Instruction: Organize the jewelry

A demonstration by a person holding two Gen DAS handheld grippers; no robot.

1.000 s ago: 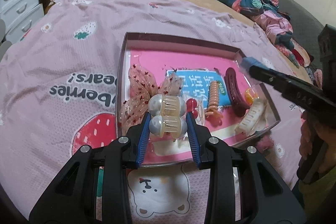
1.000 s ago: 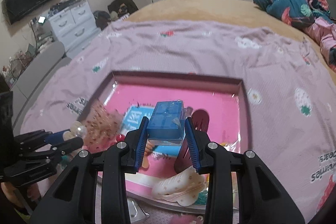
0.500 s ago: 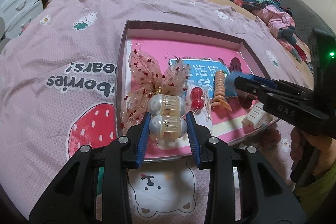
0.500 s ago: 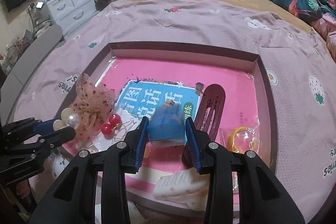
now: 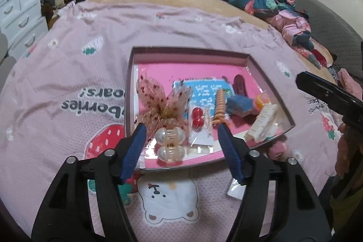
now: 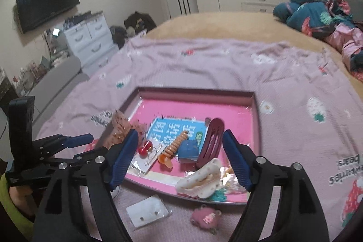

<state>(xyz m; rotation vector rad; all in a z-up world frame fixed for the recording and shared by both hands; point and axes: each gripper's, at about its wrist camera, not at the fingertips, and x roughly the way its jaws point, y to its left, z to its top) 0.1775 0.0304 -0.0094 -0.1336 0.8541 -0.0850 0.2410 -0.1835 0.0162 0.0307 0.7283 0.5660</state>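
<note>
Opening wide, both jaws have just let go: left gripper (image 5: 181, 130) frames the pearl claw clip (image 5: 170, 145) at the tray's (image 5: 270, 74) near edge, right gripper (image 6: 181, 144) empty above the blue box (image 6: 188, 149) mid-tray. Careless retreat could snag the bow (image 5: 162, 103) beside the clip.

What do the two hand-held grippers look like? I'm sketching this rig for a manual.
Both match. The left hand-held gripper and the right hand-held gripper have matte black plastic arms with cut-out slots and silver round screws. Each carries two long fingers faced with ribbed blue pads. The left one has a black boxy block standing on top. A yellow-green sleeve shows beside it. No cables are visible.
</note>
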